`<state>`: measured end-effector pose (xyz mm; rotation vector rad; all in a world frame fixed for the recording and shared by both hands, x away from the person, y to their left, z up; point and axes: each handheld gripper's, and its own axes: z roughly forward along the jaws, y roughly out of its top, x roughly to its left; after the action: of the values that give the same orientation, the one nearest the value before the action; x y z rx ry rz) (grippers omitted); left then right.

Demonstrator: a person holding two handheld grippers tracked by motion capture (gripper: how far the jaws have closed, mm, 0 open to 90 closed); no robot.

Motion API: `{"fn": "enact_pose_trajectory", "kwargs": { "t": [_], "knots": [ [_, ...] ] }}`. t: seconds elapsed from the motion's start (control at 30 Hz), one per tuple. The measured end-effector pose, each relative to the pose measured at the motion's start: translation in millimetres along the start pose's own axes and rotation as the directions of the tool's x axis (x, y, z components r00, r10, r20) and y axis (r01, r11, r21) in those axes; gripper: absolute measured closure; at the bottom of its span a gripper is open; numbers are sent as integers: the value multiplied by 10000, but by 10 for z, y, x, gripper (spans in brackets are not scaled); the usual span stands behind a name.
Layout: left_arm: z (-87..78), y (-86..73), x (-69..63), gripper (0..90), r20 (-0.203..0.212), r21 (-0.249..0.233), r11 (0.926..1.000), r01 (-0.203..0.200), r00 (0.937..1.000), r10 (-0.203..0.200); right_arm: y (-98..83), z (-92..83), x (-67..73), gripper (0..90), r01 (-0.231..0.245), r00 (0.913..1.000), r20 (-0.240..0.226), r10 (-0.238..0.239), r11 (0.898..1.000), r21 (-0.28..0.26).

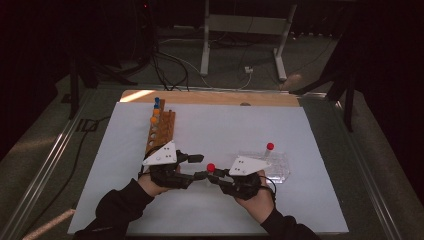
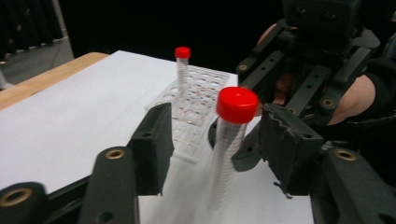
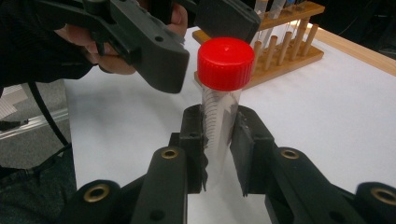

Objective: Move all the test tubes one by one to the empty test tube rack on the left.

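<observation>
A clear tube with a red cap (image 3: pixel 225 63) stands upright between the jaws of my right gripper (image 3: pixel 218 140), which is shut on the tube's body. In the high view the same cap (image 1: pixel 210 167) sits mid-table, between the two hands. My left gripper (image 2: pixel 219 144) is open, one jaw on each side of the tube (image 2: pixel 224 158), just below the cap and not pressing it. In the high view the left gripper (image 1: pixel 200 166) comes in from the left and meets the right gripper (image 1: pixel 213 176).
A clear plastic rack (image 1: pixel 272 167) lies right of the hands with one red-capped tube (image 1: pixel 269 147) standing in it. A wooden rack (image 1: pixel 161 129) at the left holds tubes with blue and orange caps (image 1: pixel 156 107). White sheet (image 1: pixel 225 125) covers the table.
</observation>
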<state>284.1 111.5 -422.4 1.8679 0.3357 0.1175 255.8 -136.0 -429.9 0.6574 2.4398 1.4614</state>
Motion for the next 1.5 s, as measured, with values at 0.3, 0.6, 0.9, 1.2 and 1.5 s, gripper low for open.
{"fn": "enact_pose_trajectory", "kwargs": {
  "t": [0.3,0.6,0.9,1.2,1.5],
  "knots": [
    [72,24,-32,590,216,-117,9998,-153,9996,155,2,29,22,747,7,9999,-103,-7,10000,59],
    [99,49,-53,706,279,-43,9993,-370,9989,371,16,33,29,746,36,10000,-78,-36,10000,35],
    [-8,156,12,712,148,-284,9992,-291,9995,295,54,-26,20,644,-149,9999,-93,144,9984,-544],
    [-304,295,197,715,-773,-491,9984,-262,9968,224,87,-139,9,313,-395,9987,292,423,9952,-900],
    [-622,326,415,715,-1895,-570,9983,-71,9819,-39,119,-275,24,98,-557,9942,832,688,9871,-1503]
  ]
}}
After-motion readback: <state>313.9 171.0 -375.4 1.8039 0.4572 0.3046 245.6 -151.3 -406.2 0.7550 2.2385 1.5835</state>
